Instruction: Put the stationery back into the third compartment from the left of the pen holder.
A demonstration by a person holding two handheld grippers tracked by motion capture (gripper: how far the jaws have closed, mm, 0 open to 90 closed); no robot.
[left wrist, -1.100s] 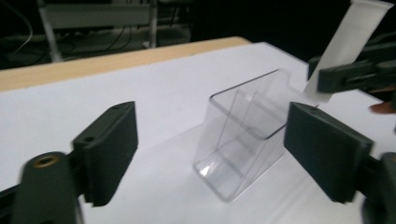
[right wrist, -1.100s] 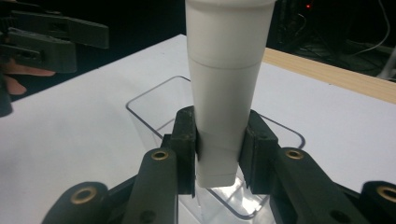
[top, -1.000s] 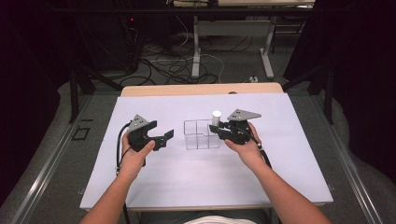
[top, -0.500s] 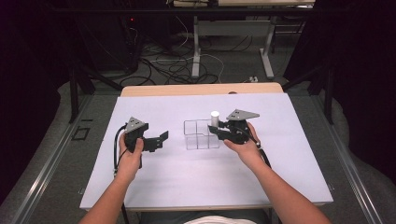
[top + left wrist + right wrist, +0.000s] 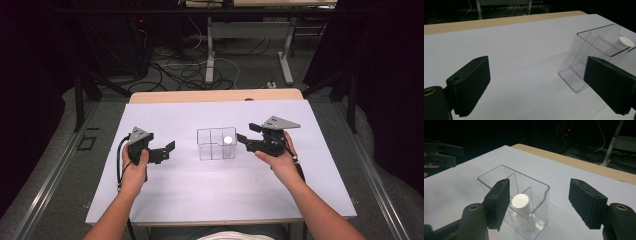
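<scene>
A clear plastic box [image 5: 216, 144] with two compartments stands mid-table. A white cylinder [image 5: 228, 141] stands upright in its right compartment; the left compartment holds nothing. My right gripper [image 5: 243, 141] hovers just right of the box, open, jaws empty. In the right gripper view the cylinder [image 5: 523, 208] sits in the near compartment of the box [image 5: 514, 192], between and beyond my open right gripper [image 5: 541, 205]. My left gripper [image 5: 170, 149] is open to the left of the box, apart from it. The left gripper view shows the box [image 5: 594, 57] and cylinder [image 5: 622, 43] at right, ahead of the open left gripper [image 5: 544, 90].
The table [image 5: 170, 195] has a white top with a wooden strip [image 5: 215, 96] along its far edge. Beyond it lie a dark floor, cables and table legs [image 5: 210, 55]. Bare white surface lies all around the box.
My right gripper let go of the white cylinder, which now stands in the box's right compartment, and drew back to the right. My left gripper moved a little left and back.
</scene>
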